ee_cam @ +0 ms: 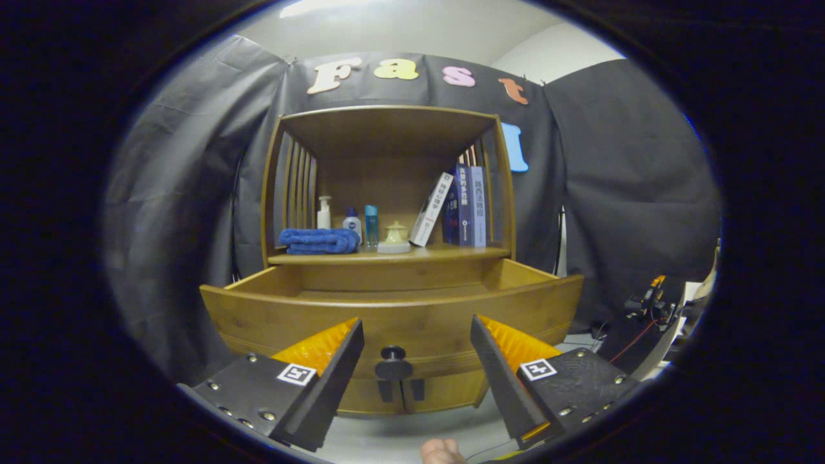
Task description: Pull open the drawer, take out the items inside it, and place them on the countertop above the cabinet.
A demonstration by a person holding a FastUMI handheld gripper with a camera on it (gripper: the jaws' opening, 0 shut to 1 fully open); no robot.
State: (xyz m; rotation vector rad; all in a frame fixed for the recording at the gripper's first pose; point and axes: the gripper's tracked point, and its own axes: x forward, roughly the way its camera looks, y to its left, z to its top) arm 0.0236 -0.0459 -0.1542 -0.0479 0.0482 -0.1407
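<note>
with its front pulled well out from the cabinet, the drawer stands open, its knob at twelve o'clock between the gripper fingers, which are spread and grasp nothing; a blue towel, bottles and books sit on the countertop.

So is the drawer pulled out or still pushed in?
Pulled out. The drawer sticks forward from under the shelf, and its side walls show. The gripper is open, its fingers either side of the knob, not touching it.
</note>
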